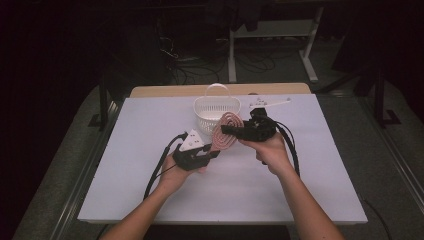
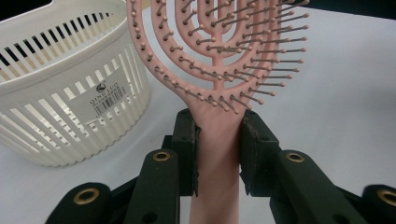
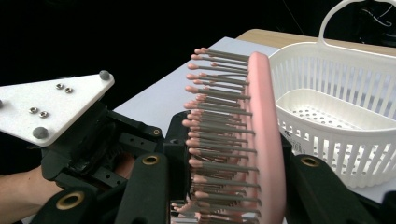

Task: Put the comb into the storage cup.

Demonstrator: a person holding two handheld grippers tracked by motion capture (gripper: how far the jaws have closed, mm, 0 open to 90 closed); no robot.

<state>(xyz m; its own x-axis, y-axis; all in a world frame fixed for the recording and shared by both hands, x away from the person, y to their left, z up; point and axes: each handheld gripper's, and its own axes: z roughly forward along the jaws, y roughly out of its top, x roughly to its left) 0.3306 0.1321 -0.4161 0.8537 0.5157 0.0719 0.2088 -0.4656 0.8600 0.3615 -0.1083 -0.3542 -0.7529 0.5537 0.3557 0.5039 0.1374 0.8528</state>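
left hand-held gripper is clamped on the pink brush handle, right hand-held gripper pinches its head (bristle side, looks like), held above the counter by the white basket.

White-covered table, white slotted basket standing on it near the far edge

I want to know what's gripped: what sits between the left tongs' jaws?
The pink hairbrush: its handle is pinched between the left tongs, seen in the left gripper view.
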